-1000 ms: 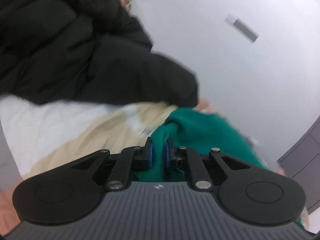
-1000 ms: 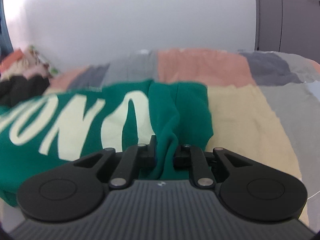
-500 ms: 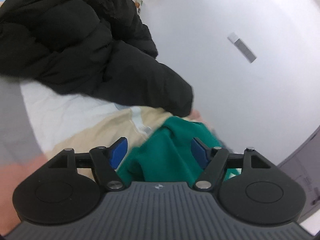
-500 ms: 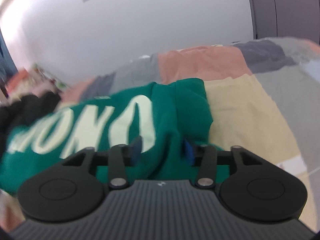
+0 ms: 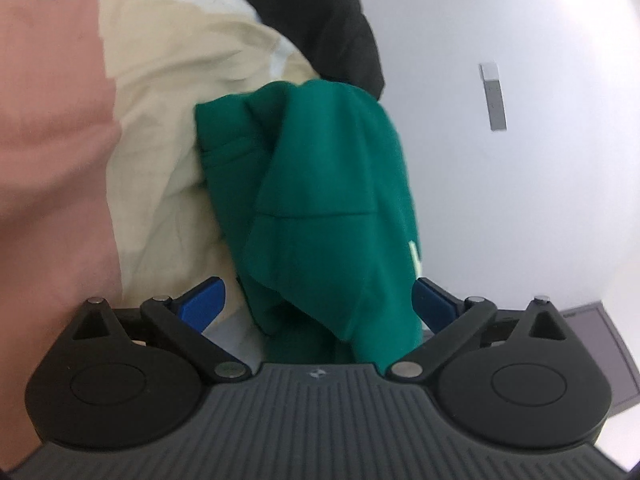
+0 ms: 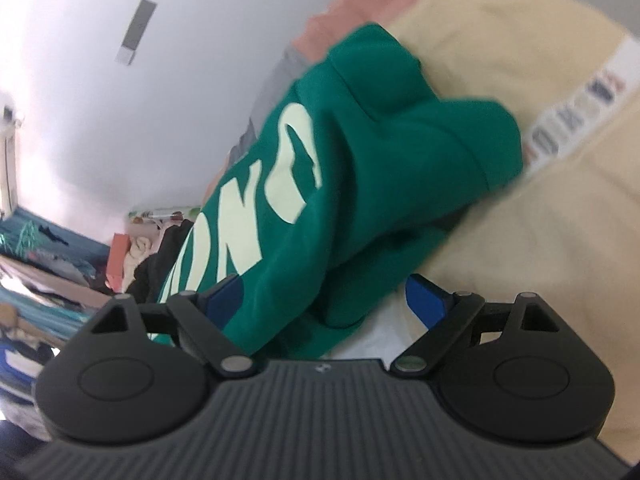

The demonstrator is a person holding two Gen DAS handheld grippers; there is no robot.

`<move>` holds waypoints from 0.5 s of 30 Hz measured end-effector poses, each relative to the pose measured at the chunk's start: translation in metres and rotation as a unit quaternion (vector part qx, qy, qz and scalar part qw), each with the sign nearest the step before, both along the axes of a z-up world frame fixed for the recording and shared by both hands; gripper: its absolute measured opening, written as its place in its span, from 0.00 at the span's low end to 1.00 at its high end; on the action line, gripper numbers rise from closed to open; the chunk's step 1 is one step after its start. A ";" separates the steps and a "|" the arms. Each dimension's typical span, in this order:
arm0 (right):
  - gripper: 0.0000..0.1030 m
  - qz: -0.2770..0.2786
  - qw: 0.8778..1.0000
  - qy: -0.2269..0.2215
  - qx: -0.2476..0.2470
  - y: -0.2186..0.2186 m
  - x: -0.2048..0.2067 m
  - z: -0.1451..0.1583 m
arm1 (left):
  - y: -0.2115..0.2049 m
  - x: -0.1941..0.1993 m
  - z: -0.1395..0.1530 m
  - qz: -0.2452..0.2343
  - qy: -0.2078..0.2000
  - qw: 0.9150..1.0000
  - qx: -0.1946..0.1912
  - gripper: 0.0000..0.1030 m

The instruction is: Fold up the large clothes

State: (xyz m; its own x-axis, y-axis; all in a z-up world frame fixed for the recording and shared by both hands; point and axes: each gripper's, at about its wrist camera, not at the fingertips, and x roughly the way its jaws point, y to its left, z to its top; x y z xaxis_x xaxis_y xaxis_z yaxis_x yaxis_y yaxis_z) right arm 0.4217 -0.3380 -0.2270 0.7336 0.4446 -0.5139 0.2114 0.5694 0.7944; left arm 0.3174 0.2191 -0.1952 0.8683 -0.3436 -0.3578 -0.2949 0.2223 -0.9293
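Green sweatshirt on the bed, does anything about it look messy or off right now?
Yes. The green sweatshirt lies bunched and creased on the patchwork bedspread, its pale lettering buckled, not squared. Both the left gripper and right gripper are open around it. A black jacket sits heaped behind.

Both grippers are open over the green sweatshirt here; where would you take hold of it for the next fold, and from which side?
Probably the loose bunched end of the green sweatshirt, approached from the cream bedding side. That edge stands up in a thick roll, so the right gripper could close across it; the lettered panel lies flat, offering no lip.
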 end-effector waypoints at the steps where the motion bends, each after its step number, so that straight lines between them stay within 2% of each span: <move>1: 0.88 -0.005 1.000 0.001 0.015 0.001 0.002 -0.004 | -0.001 0.003 -0.003 0.004 0.000 1.000 -0.004 0.98; 5: 0.88 -0.026 0.998 0.016 0.061 0.007 0.016 -0.024 | 0.000 0.018 -0.017 0.012 0.006 1.000 -0.025 0.98; 11: 0.89 -0.049 0.997 0.003 0.067 0.014 0.032 -0.036 | 0.007 0.037 -0.020 0.025 -0.001 1.000 -0.013 0.98; 15: 0.90 -0.061 0.996 -0.003 0.071 0.013 0.036 -0.037 | 0.013 0.046 -0.026 0.052 -0.012 0.998 -0.035 0.98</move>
